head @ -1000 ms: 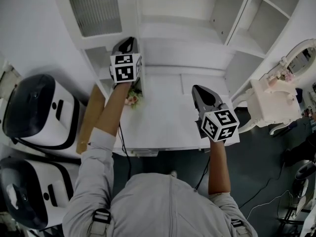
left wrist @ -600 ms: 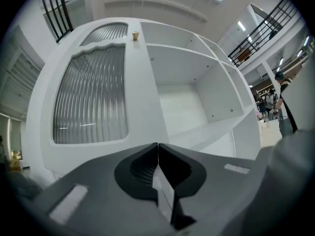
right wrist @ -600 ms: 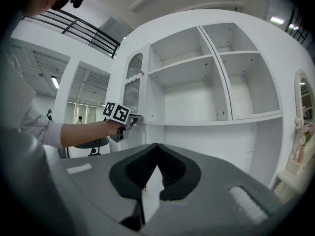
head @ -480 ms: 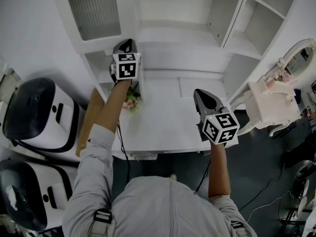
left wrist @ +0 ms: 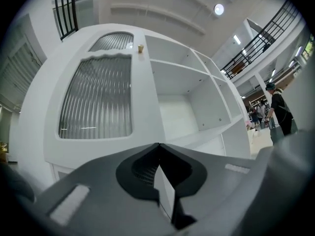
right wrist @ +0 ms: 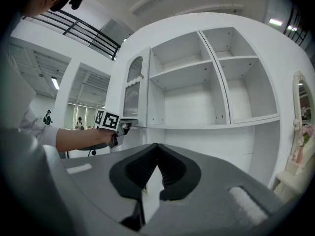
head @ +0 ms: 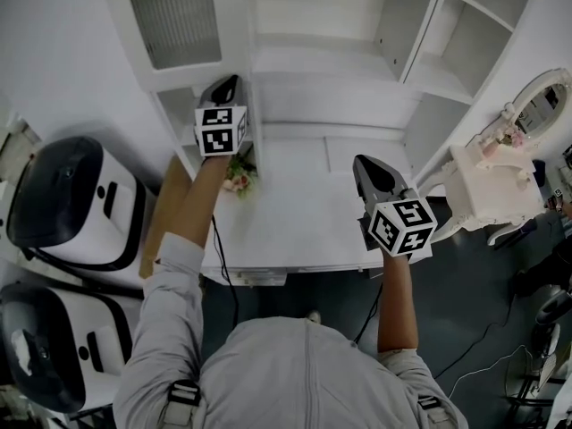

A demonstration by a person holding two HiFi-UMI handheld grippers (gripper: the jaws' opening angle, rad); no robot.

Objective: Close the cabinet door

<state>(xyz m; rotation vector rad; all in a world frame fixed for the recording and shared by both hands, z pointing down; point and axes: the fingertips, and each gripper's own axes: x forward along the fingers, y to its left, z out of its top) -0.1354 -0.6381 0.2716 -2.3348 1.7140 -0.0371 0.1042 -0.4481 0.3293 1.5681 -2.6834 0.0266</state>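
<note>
Bright, even indoor light — fisheye warp, dark vignetted corners

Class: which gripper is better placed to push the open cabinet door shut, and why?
Left. The left gripper is close by the cabinet door's lower edge; the right gripper hangs over the desk, well away from it.

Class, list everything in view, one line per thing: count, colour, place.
cabinet: one, white, ahead, shelves open
cabinet door: one, white with ribbed glass, swung open, left
counter: one, white, below shelves
flowers: one bunch, pink, counter's left part
machines: two, black-and-white, far left
board: one, brown, left of counter
dressing table: one, white, right
left claw: grey, shut, near door's lower edge
right claw: grey, shut, over counter
</note>
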